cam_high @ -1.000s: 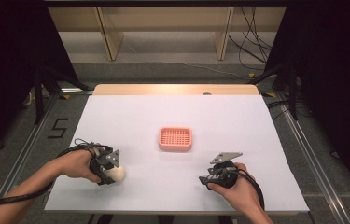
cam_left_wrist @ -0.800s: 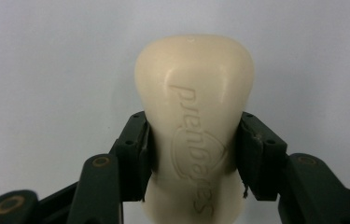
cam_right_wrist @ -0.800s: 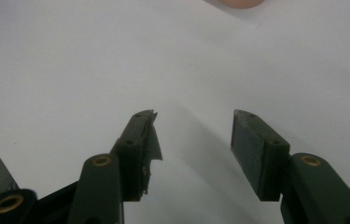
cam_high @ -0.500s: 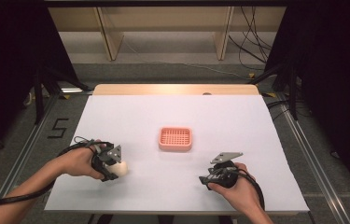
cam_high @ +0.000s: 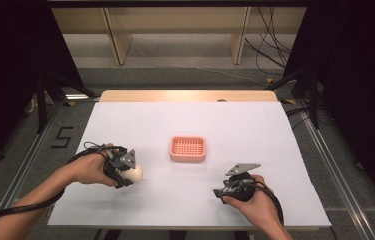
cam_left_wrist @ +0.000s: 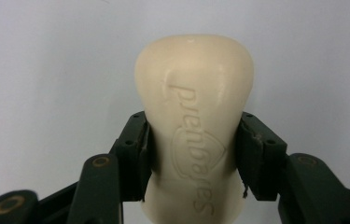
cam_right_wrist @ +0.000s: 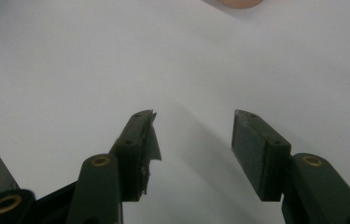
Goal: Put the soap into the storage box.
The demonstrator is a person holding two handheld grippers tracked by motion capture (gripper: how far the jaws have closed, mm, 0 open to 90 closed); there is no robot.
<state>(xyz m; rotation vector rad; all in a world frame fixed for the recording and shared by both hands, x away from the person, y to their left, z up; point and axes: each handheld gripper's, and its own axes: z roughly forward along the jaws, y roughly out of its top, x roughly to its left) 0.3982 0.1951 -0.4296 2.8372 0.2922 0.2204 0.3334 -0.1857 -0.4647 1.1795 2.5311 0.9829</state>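
A cream bar of soap point(cam_left_wrist: 193, 116) with embossed lettering sits between my left gripper's point(cam_left_wrist: 193, 154) two black jaws, which press on its narrow waist. In the high view the soap point(cam_high: 135, 173) shows at the front left of the white table, held by the left gripper point(cam_high: 127, 172) just above the surface. A pink slotted soap dish point(cam_high: 188, 148) lies at the table's middle, to the right of the soap. My right gripper point(cam_high: 221, 193) rests at the front right; in the right gripper view point(cam_right_wrist: 193, 140) its jaws stand apart with only bare table between them.
The white table point(cam_high: 275, 130) has a wooden strip along its far edge. Wooden shelf legs and black cables lie on the floor beyond. A metal rail runs along each side. A pink edge point(cam_right_wrist: 233, 3) of the dish peeks in at the top of the right gripper view.
My left gripper has carried the soap a little to the right and upward, toward the pink dish. The right hand has stayed where it was.
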